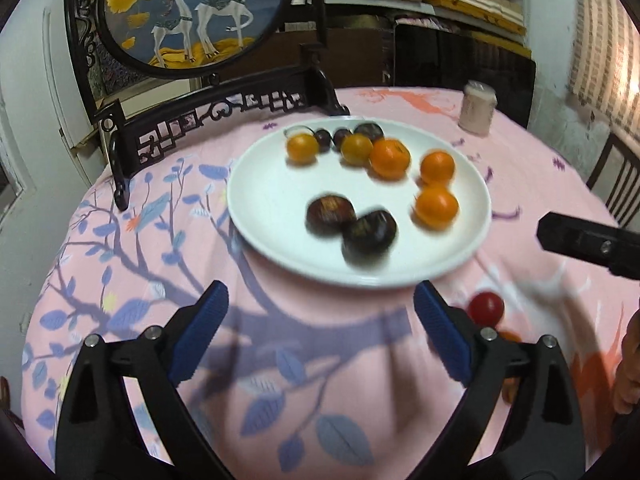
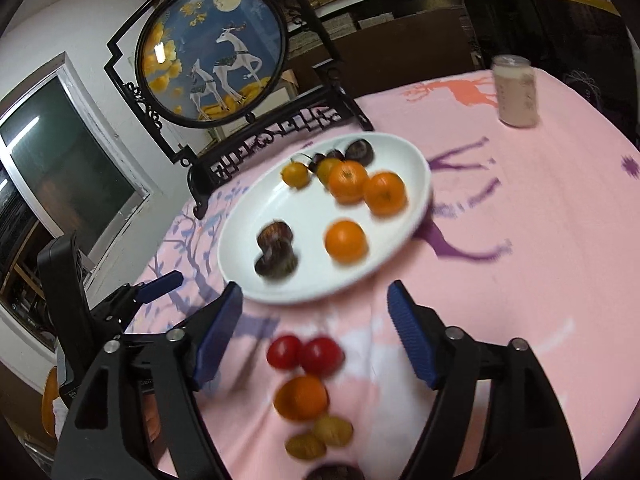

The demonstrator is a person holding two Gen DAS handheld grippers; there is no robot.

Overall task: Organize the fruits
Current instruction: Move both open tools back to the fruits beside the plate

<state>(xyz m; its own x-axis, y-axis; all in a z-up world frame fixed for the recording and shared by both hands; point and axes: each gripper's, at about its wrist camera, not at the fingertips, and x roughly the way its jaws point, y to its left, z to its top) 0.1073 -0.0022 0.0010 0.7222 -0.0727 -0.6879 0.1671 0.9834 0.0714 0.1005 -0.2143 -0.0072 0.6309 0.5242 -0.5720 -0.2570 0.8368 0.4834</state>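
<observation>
A white plate [image 1: 264, 200] on the pink cloth holds three oranges [image 1: 390, 159], two small yellow fruits [image 1: 302, 148], two chestnuts [image 1: 370, 232] and dark fruits at its far rim. My left gripper [image 1: 320, 312] is open and empty, just in front of the plate. In the right wrist view the plate [image 2: 412, 168] lies ahead. My right gripper [image 2: 314, 312] is open and empty above two cherry tomatoes [image 2: 304, 354], an orange [image 2: 301, 397] and two yellowish fruits [image 2: 320, 438] on the cloth. One tomato [image 1: 486, 309] shows in the left wrist view.
A round deer screen on a dark carved stand [image 1: 192, 12] stands behind the plate. A pale jar [image 1: 478, 108] is at the far right of the table. Shelves and a wall lie beyond. The left gripper shows at the left of the right wrist view [image 2: 160, 286].
</observation>
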